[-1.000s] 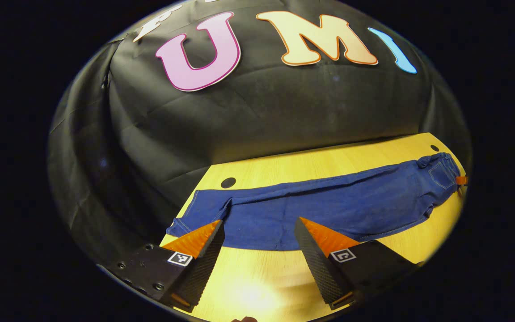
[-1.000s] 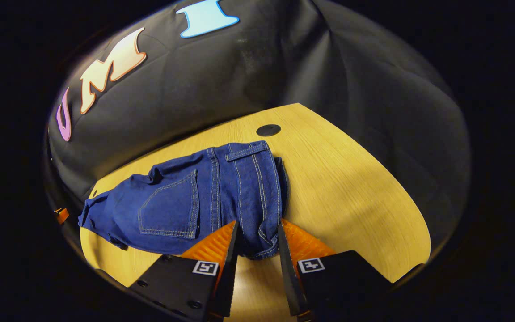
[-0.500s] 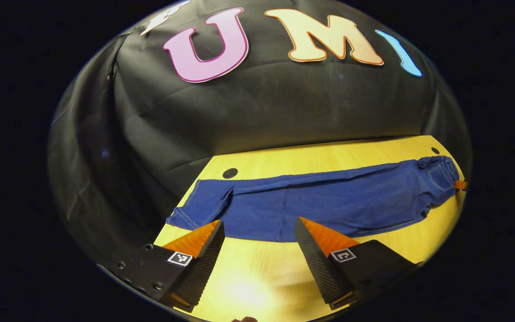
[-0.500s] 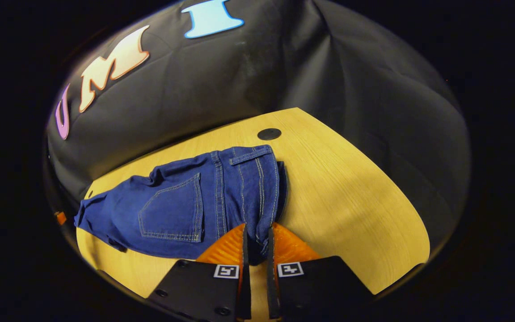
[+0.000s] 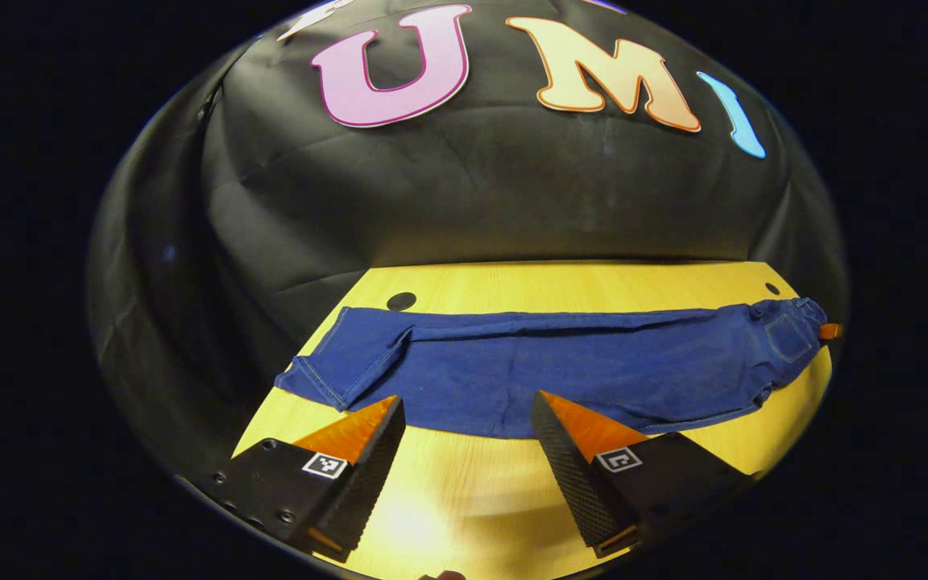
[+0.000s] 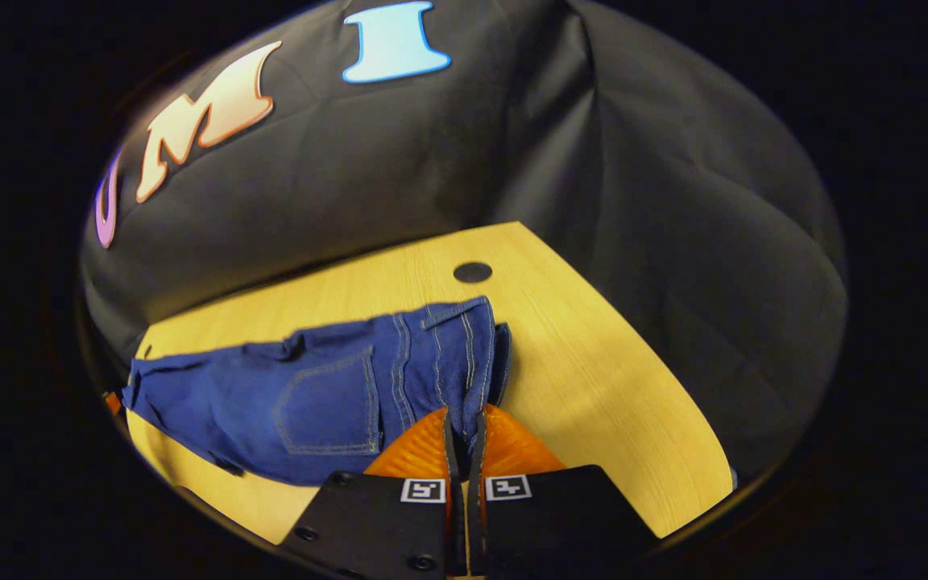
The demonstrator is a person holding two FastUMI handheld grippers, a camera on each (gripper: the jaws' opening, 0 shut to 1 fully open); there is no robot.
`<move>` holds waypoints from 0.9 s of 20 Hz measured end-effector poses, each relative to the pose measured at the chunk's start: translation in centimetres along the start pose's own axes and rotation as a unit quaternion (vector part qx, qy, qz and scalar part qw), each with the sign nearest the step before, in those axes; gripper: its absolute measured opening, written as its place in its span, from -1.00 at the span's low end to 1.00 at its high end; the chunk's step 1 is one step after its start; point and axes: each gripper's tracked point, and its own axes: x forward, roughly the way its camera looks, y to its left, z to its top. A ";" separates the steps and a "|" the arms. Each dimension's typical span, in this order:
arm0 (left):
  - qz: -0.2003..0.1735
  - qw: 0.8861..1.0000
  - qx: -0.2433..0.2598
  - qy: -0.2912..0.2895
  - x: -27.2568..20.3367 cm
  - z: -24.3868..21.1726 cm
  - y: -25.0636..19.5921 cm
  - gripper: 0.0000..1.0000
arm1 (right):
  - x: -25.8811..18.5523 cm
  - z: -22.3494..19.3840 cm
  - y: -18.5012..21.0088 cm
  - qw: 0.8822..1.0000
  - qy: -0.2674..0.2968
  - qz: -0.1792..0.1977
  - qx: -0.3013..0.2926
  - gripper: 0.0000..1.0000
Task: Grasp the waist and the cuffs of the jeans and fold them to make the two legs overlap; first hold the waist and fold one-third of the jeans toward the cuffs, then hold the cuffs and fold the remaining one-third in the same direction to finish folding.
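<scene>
Now, in the left gripper view, the left gripper [image 5: 468, 407] has its fingers spread wide with nothing between them. Just ahead of the fingertips the jeans [image 5: 561, 366] lie stretched out flat across the wooden surface [image 5: 464, 499], their near edge running right past both tips. The cuffs [image 5: 335, 362] lie ahead and to the left of the fingers, and the waist [image 5: 790, 330] is far off to the right, where a small piece of the right gripper [image 5: 831, 331] shows at the waist end. A dark round hole [image 5: 401, 301] in the surface sits beyond the cuffs.

In the right gripper view, the right gripper [image 6: 464, 427] has its fingers drawn nearly together, pinching the near corner of the jeans' waist [image 6: 464, 362] between them; how much cloth they hold is hard to judge, as the fingers hide the edge. The back pocket [image 6: 327, 403] lies ahead and to the left of the fingers, and the legs run off further left. Another dark hole [image 6: 472, 272] sits straight ahead, beyond the waistband. Bare surface [image 6: 609, 387] spreads to the right of the fingers.
</scene>
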 end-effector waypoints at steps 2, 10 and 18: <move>-0.017 1.000 -0.004 0.002 0.1 -0.5 0.9 0.91 | -2.1 2.4 2.3 0.999 -0.034 0.013 0.010 -0.92; -0.077 0.997 -0.010 -0.023 -0.1 0.4 3.5 0.92 | -9.1 8.4 18.2 0.981 -0.135 0.140 -0.006 -0.94; -0.083 0.994 -0.072 -0.021 0.6 -1.4 6.6 0.95 | -9.1 -1.5 36.2 0.959 -0.084 0.253 -0.100 -0.95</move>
